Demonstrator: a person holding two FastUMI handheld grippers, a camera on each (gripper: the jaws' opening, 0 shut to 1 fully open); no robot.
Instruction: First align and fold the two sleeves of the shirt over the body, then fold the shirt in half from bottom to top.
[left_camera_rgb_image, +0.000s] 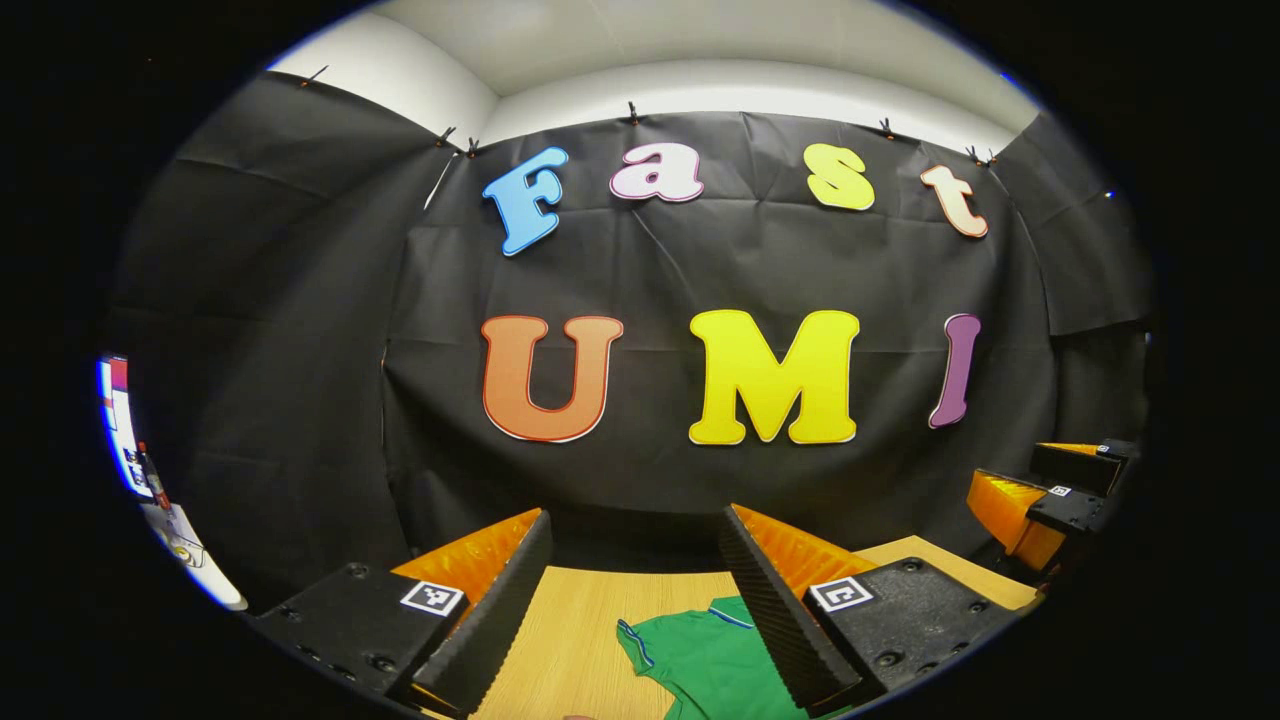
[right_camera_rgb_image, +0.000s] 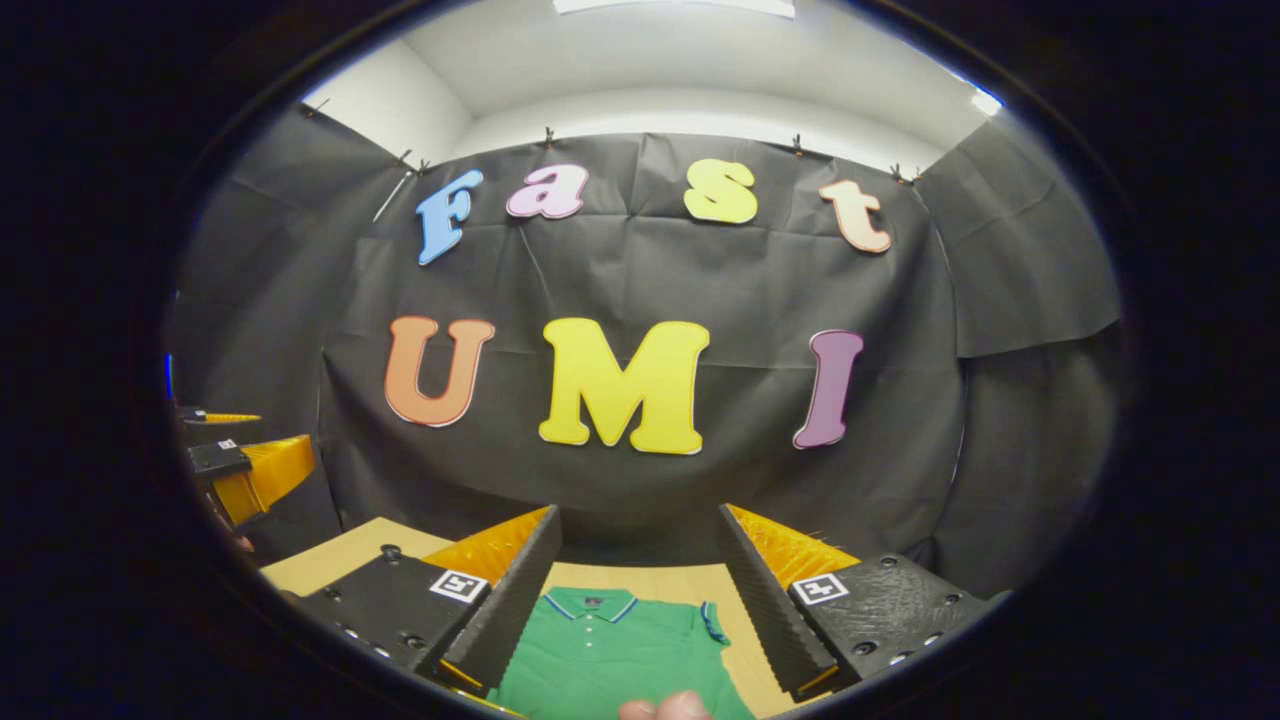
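Observation:
A green polo shirt (right_camera_rgb_image: 610, 655) lies flat on the wooden table (right_camera_rgb_image: 330, 555), collar (right_camera_rgb_image: 590, 603) toward the far wall, its sleeves edged with a thin blue stripe. In the right gripper view my right gripper (right_camera_rgb_image: 640, 512) hovers above the table, open, and the shirt's upper body shows in the gap between its fingers. In the left gripper view my left gripper (left_camera_rgb_image: 637, 515) is open too, and the shirt (left_camera_rgb_image: 710, 660) with one sleeve (left_camera_rgb_image: 640, 640) lies low between its fingers, toward the right one. Neither gripper touches the cloth.
The right gripper (left_camera_rgb_image: 1060, 500) shows at the far right of the left gripper view, the left gripper (right_camera_rgb_image: 235, 455) at the far left of the right gripper view. Fingertips of a hand (right_camera_rgb_image: 665, 708) rest at the bottom on the shirt. Bare table (left_camera_rgb_image: 570, 630) lies left of the sleeve.

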